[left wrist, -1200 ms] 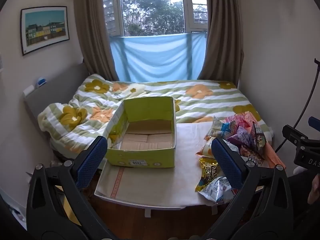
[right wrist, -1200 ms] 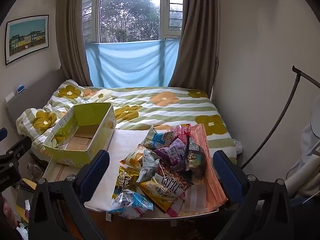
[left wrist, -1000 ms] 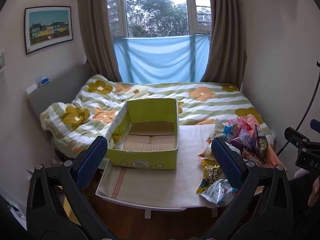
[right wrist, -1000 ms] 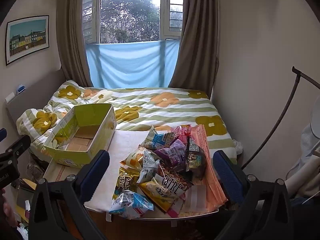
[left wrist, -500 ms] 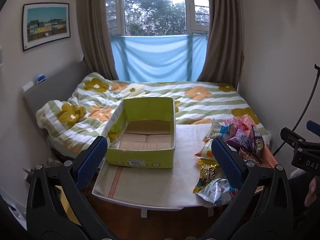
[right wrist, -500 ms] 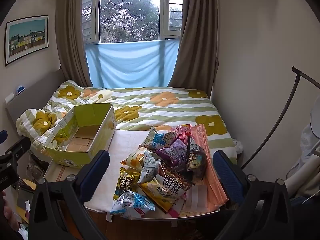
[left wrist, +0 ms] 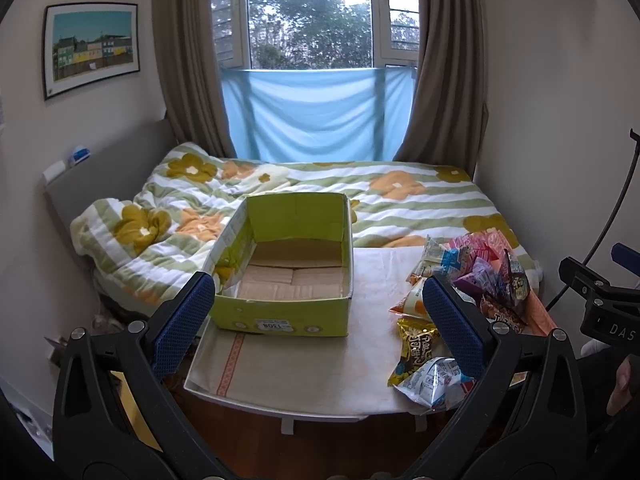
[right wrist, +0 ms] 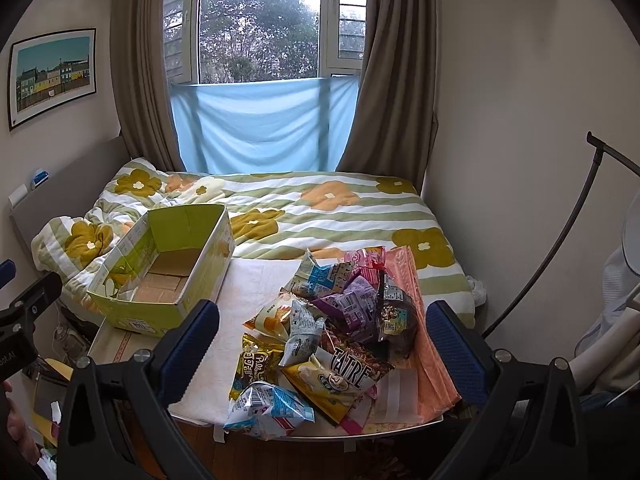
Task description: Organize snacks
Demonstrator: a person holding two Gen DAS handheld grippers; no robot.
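Observation:
An empty green cardboard box (left wrist: 288, 272) (right wrist: 168, 272) stands on the left of a low table (left wrist: 304, 360) (right wrist: 248, 284) covered with a white cloth. A heap of snack bags (right wrist: 340, 320) (left wrist: 468, 288) lies on the table's right side, with a yellow bag (right wrist: 254, 364) and a blue-white bag (right wrist: 268, 408) nearest the front edge. My left gripper (left wrist: 320, 320) hangs open in front of the box, well back from the table. Before the snack heap my right gripper (right wrist: 322, 340) is open too, holding nothing.
A bed with a flowered striped quilt (left wrist: 360, 200) fills the room behind the table. Walls close in on both sides; a black curved stand (right wrist: 576, 232) leans at the right. Peach-coloured folded sheets (right wrist: 424, 320) lie under the heap. Clutter sits on the floor at left.
The left wrist view has swayed slightly, ending a little lower and closer to the table. The right gripper has barely moved. Both stay open and nothing on the table has shifted.

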